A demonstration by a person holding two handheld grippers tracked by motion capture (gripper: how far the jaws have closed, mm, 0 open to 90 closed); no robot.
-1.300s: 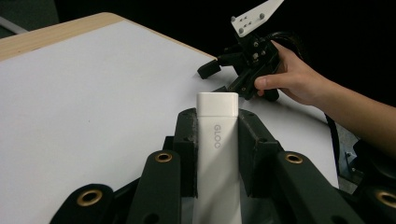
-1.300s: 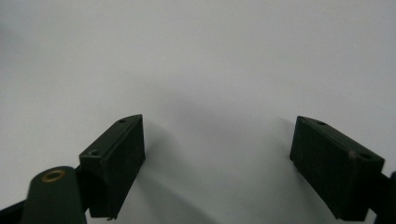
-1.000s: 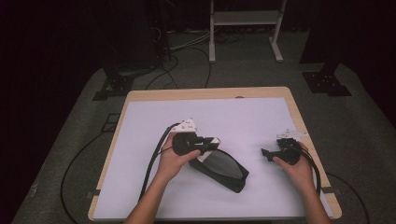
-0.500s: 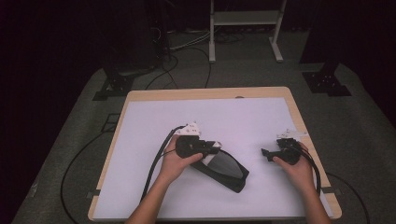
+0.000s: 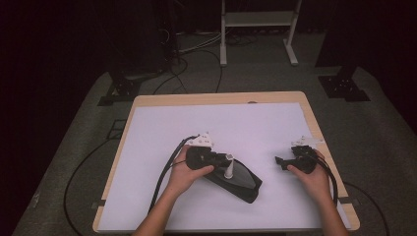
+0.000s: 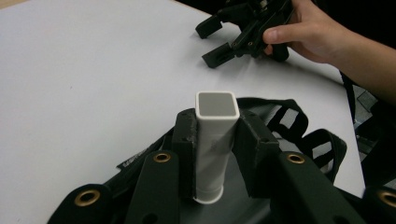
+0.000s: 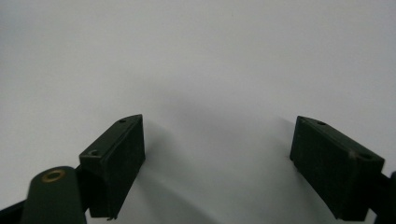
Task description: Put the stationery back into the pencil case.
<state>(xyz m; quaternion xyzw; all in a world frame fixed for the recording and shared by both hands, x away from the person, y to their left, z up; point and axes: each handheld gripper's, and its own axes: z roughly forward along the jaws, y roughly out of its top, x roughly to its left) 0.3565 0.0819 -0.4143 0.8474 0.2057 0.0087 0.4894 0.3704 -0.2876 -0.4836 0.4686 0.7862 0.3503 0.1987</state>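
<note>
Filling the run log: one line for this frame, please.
left tongs: shut on white square-ended plastic tube, above black bag | right tongs: open, empty, over white table sheet

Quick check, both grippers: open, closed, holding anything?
Left gripper: closed on the white tube, over the black bag.
Right gripper: open, holding nothing.

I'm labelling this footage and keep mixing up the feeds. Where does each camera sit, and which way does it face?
High view: above the person's side, looking forward and down on the table; both forearms, left tool, right tool.
Left gripper view: rides the left tool, looking along its jaws, shut on a white tube over a black bag.
Right gripper view: rides the right tool, facing bare tabletop; jaws apart.
Shared: high and left gripper views both show tube, bag and right tool.
</note>
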